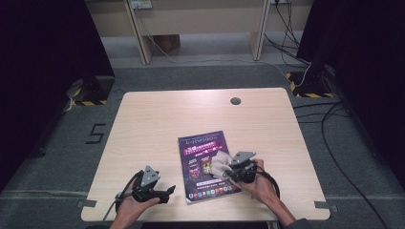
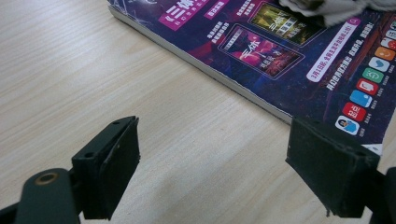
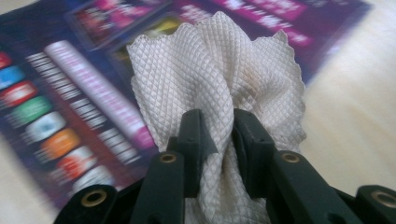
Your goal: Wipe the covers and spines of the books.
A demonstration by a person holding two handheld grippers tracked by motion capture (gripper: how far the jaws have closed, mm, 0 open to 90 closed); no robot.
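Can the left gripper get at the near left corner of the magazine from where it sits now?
Probably yes. The left gripper is open, holds nothing, and only bare table lies between it and the magazine. The cloth sits farther up the cover.

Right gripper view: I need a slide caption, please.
Right tool pinches a white waffle-textured cloth over a purple glossy magazine.

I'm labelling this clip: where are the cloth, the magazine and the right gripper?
cloth (image 3: 219, 70): right gripper view, bunched middle above the jaws.
magazine (image 1: 198, 145): high view, upper cover.
right gripper (image 3: 219, 140): right gripper view, between its fingertips, clamped on the cloth.
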